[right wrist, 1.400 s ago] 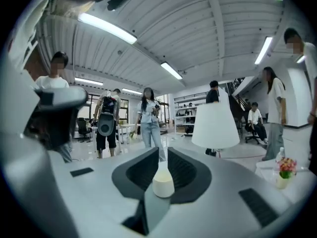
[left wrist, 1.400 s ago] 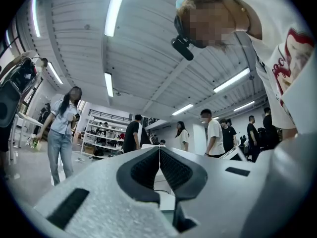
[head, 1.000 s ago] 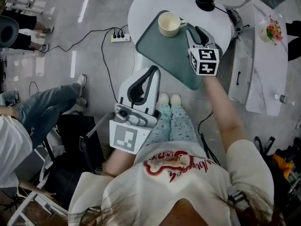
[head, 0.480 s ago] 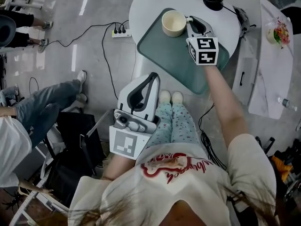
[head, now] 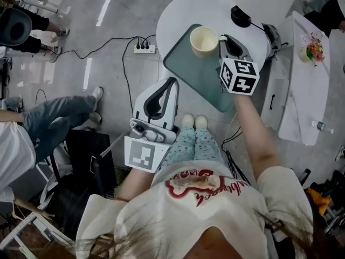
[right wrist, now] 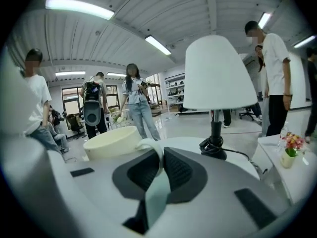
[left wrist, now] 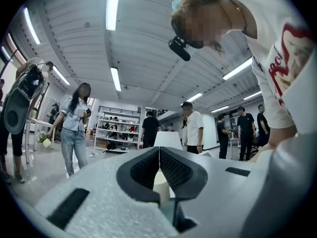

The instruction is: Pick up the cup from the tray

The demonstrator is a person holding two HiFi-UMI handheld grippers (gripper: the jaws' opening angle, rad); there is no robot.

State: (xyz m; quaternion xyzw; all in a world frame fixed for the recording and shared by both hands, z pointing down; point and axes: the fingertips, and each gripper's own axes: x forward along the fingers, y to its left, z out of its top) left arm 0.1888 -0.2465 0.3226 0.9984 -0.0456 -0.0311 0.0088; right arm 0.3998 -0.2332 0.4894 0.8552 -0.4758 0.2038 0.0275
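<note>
A cream cup [head: 204, 41] is at the far corner of the green tray [head: 197, 74] on the round white table [head: 180, 12]. My right gripper [head: 223, 39] reaches over the tray from the right. In the right gripper view the cup [right wrist: 113, 142] is just ahead on the left, and its handle [right wrist: 154, 152] sits pinched between the pads of the right gripper [right wrist: 159, 158], which is shut on it. Whether the cup touches the tray I cannot tell. My left gripper [head: 171, 84] hangs near the person's lap, short of the table, jaws together and empty [left wrist: 159, 150].
A lamp with a black base [head: 240, 16] and white shade [right wrist: 218, 73] stands on the table behind the cup. A power strip [head: 144, 48] and cables lie on the floor. A second table with flowers [head: 314, 38] is on the right. Several people stand around.
My right gripper has moved in from beside the cup to its handle and has shut on it. The left gripper has stayed near the lap.
</note>
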